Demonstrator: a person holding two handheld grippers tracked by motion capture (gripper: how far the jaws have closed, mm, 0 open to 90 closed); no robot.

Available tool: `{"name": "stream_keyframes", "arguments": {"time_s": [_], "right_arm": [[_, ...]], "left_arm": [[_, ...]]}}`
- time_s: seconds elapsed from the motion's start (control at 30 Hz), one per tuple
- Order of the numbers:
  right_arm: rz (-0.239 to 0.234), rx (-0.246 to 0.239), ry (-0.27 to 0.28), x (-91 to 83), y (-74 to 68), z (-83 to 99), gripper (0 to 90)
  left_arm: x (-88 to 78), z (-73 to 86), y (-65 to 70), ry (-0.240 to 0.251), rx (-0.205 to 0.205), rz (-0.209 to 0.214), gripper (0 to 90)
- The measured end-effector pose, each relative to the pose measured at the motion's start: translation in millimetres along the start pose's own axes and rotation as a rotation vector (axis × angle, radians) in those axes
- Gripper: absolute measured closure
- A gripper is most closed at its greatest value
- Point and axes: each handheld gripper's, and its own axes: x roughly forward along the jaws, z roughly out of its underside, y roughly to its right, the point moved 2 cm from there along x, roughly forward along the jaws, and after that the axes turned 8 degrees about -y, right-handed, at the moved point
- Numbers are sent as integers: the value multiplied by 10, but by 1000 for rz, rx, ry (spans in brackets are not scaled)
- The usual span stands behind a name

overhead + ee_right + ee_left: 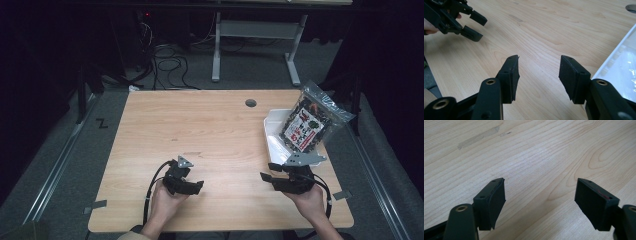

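The left gripper (199, 186) is held low over the near left part of the wooden table (200, 125), gripped from behind by the left hand (165, 197), with its jaws pointed to the right across the tabletop. In the left gripper view (540, 195) the two black pads are seen standing apart, with bare wood grain between them and nothing clasped. A pale smear (477, 137) is seen on the wood beyond them.

The right gripper (267, 172) is held by the right hand (310, 200) at the near right of the table, its jaws pointed left towards the other gripper. In the right gripper view (539, 72) its pads are likewise set apart, at a moderate gap, and only tabletop is found between them. The left gripper (475, 26) is seen farther off in that view, its jaws parted and empty.

A white tray (272, 135) is placed at the right edge of the table, just beyond the right gripper, and its rim (621, 62) lies just beside the right-hand jaw without being touched. A clear bag (307, 122) is propped in the tray, leaning up and back over its far side; it appears to be filled with dark pieces behind a red and black label, though the print cannot be made out. A round hole (250, 103) is cut in the far part of the tabletop, left of the tray.
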Motion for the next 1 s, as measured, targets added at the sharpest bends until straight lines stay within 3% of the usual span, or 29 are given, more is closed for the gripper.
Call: {"name": "stream_keyframes", "arguments": {"time_s": [0.2, 0.8, 1.0], "right_arm": [[3, -11, -22, 105, -4, 19, 509], [-25, 22, -56, 397, 32, 154, 503], [0, 31, -55, 458, 70, 208, 495]], "left_arm": [[3, 1, -1, -1, -1, 0, 249], [10, 7, 7, 0, 6, 6, 249], [9, 14, 19, 0, 9, 10, 249]]}}
